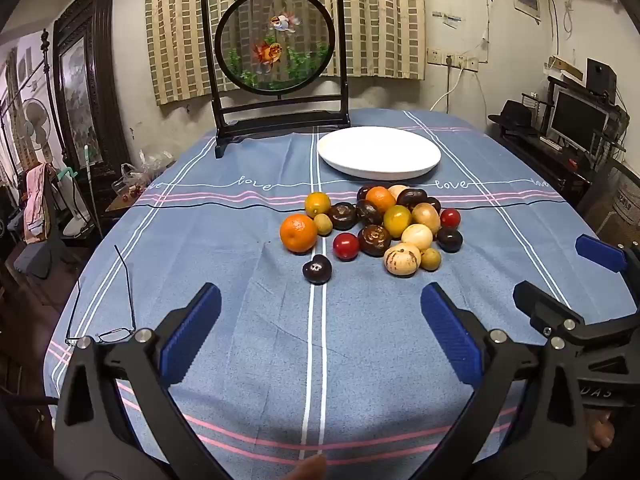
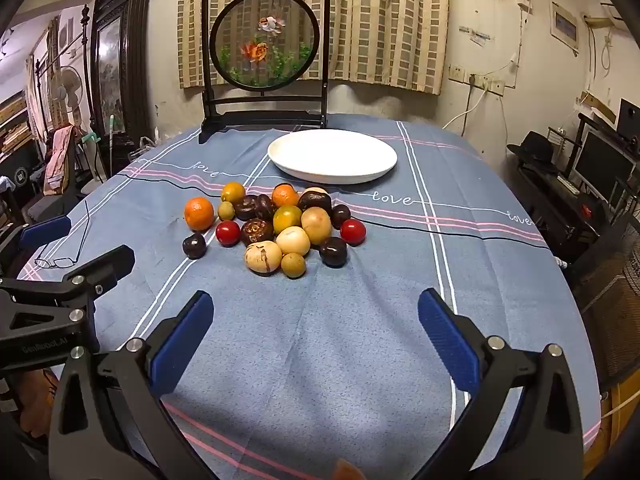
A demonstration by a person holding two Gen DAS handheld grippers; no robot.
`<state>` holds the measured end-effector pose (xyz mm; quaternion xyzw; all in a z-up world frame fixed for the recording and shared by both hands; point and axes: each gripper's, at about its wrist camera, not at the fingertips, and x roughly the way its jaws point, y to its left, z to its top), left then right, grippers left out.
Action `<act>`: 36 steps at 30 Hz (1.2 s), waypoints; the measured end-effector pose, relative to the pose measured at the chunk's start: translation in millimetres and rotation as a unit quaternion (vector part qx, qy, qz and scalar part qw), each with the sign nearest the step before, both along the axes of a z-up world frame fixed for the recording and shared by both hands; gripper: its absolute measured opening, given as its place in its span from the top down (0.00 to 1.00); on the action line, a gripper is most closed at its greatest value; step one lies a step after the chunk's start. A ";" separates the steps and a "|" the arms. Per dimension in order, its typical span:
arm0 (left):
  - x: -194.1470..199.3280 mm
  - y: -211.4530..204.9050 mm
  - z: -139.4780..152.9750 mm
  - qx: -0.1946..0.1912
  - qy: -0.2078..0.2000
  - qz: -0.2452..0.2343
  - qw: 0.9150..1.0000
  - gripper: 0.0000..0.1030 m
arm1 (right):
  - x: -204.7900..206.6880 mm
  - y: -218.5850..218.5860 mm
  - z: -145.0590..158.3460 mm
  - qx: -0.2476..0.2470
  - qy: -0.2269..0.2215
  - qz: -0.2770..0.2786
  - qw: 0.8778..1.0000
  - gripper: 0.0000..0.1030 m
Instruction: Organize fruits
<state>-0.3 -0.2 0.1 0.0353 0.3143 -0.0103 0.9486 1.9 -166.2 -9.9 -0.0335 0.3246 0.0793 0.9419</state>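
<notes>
A pile of small fruits (image 1: 384, 224) lies mid-table on the blue cloth: oranges, red tomatoes, dark round fruits, pale yellow ones. An orange (image 1: 298, 233) sits at its left, and a dark fruit (image 1: 317, 269) lies apart in front. The pile also shows in the right wrist view (image 2: 280, 228). A white plate (image 1: 379, 153) stands empty behind the pile, also in the right wrist view (image 2: 332, 156). My left gripper (image 1: 320, 332) is open and empty, short of the fruits. My right gripper (image 2: 316, 336) is open and empty, also short of them.
A framed goldfish screen (image 1: 276, 64) stands at the table's far edge behind the plate. Eyeglasses (image 1: 108, 320) lie near the left table edge, also seen in the right wrist view (image 2: 64, 256). Furniture and a monitor (image 1: 578, 118) surround the table.
</notes>
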 end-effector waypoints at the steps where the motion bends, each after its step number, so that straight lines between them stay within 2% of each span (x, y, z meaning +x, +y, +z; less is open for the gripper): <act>1: 0.0 -0.1 0.0 0.001 0.001 0.000 1.000 0.02 | 0.0 0.3 -0.2 -0.001 0.000 0.000 1.000 0.01; 36: 1.9 1.3 -6.0 -0.001 0.009 0.000 1.000 0.02 | -0.3 -0.9 2.7 0.001 -0.004 0.000 1.000 0.01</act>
